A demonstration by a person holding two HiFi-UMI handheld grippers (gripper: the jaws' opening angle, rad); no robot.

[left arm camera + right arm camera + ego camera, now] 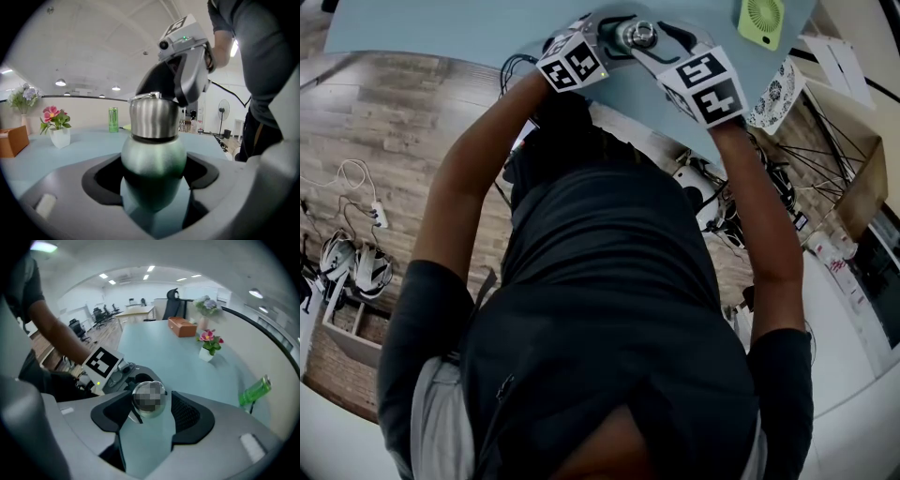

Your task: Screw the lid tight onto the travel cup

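The travel cup (153, 161) has a green metallic body and stands upright on the pale blue table (70, 150). My left gripper (152, 180) is shut on the cup's body, with a dark pad on each side. A brushed steel lid (153, 117) sits on the cup's neck. From above, my right gripper (149, 405) is shut on that lid (149, 398), which fills the gap between its pads. In the head view both grippers meet at the cup (639, 36) at the table's near edge, the left gripper (605, 37) at one side and the right gripper (661, 47) at the other.
A green can (113, 120), a white pot of pink flowers (57, 129) and a brown box (11, 140) stand farther back on the table. A small green fan (761, 19) lies to the right of the cup. The person's body is close to the table edge.
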